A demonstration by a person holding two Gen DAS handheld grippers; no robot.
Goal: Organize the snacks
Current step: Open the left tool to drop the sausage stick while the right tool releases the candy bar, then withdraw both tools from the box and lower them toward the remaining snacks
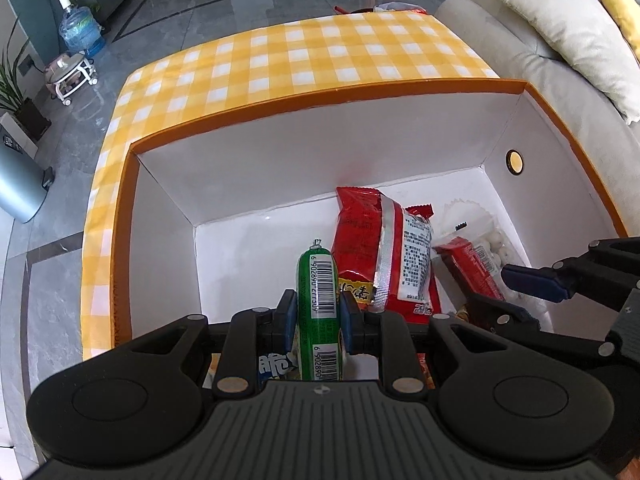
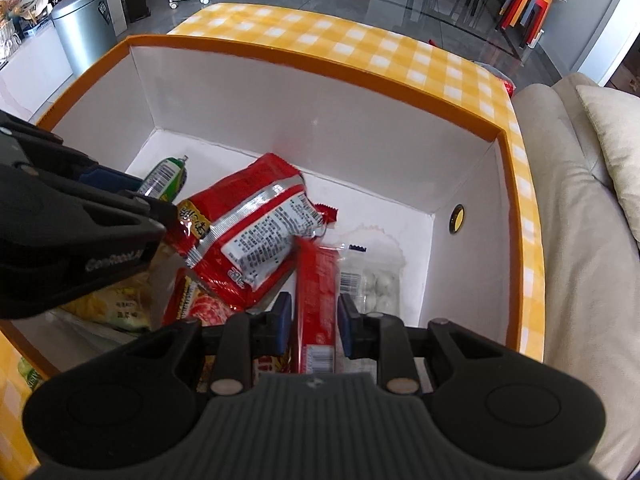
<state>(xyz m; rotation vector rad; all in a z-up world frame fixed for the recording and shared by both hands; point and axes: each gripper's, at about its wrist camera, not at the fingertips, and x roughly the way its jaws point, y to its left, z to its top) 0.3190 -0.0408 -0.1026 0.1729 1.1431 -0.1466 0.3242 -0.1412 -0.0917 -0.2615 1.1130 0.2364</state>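
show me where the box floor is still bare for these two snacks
Bare floor: the left part of the box, between its left wall and the green sausage in the left gripper. Crowded: the right, where the big red bag and white candies lie by the right gripper's red bar.

One box (image 2: 508, 168); two grippers; perhaps seven snack packs, some hidden.

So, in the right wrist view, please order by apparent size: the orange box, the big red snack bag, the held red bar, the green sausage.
1. Orange box
2. Big red snack bag
3. Red bar in the right gripper; it is nearest the camera, so it may look bigger than it is
4. Green sausage, partly hidden by the left gripper
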